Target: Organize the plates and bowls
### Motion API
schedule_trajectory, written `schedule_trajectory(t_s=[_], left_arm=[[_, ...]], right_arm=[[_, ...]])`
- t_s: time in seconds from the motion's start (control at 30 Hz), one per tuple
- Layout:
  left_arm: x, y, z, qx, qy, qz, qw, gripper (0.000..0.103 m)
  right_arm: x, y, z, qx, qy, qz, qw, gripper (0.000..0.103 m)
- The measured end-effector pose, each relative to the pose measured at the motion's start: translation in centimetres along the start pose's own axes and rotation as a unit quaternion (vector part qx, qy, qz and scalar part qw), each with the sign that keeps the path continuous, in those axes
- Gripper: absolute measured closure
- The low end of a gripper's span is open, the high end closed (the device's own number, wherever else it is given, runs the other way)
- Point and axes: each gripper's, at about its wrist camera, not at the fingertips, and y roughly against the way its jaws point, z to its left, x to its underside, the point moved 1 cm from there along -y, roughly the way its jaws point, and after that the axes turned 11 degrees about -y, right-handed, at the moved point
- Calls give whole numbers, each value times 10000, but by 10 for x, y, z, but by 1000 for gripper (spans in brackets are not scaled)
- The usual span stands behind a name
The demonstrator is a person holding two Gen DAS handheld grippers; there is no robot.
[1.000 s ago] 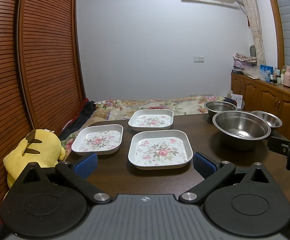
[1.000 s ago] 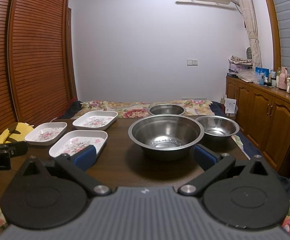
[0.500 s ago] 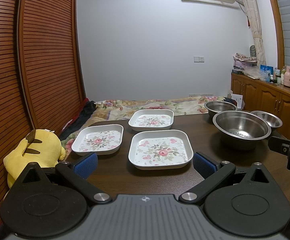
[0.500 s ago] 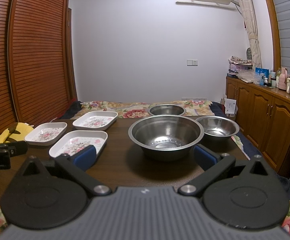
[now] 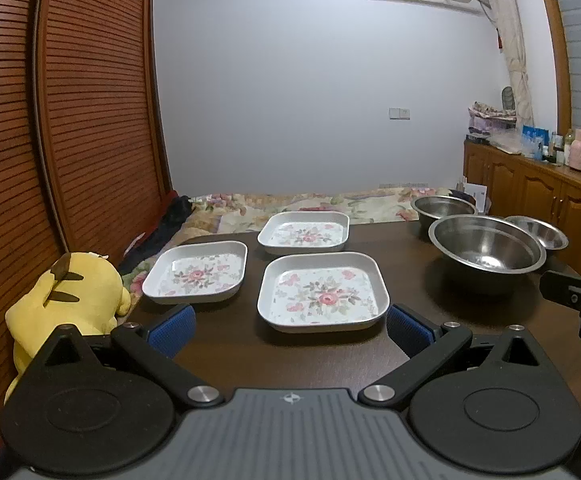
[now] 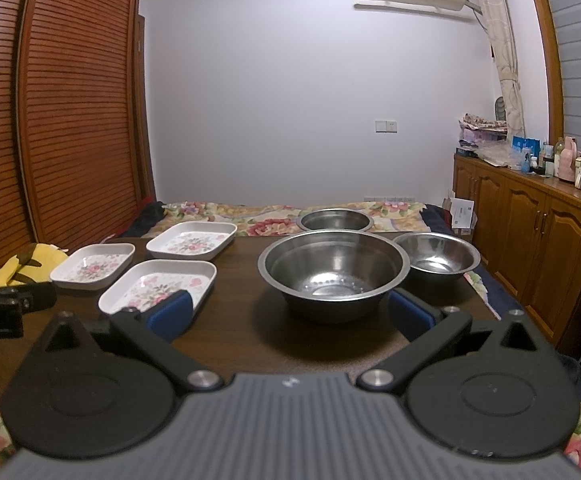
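Three white square plates with flower prints lie on the dark wooden table [image 5: 226, 344]: a near one [image 5: 322, 296], a left one [image 5: 197, 271] and a far one [image 5: 304, 233]. Three steel bowls stand to the right: a large one [image 6: 333, 270], a smaller one [image 6: 436, 255] at its right and another [image 6: 335, 219] behind it. My left gripper [image 5: 290, 326] hovers open just in front of the near plate, holding nothing. In front of the large bowl, my right gripper [image 6: 290, 314] is open and empty too.
A yellow plush toy [image 5: 64, 300] sits off the table's left edge. A bed with a floral cover [image 6: 250, 214] lies beyond the table. Wooden cabinets [image 6: 530, 232] with bottles run along the right wall; slatted wooden doors [image 5: 70, 120] stand on the left.
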Motion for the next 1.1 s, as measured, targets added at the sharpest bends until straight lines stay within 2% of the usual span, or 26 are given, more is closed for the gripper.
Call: schedule_trajectory(t_s=[0.2,0.6,0.77,1.1], left_arm=[[7,-6,4,41,19,112,9999,0],[26,-36,15,209,137,636,9977,0],[33,-47,25,276,240,805,9961,0],[39,-64,42,235,121,1067,9939,0]], right_arm=[[4,-4,0,0,13,81,10000,0],[15,-18,12,-201,116,299,9993,0],[17,-27,22,-343,249,350,9985,0],[18,-43,54,-629,607,402,9954,0]])
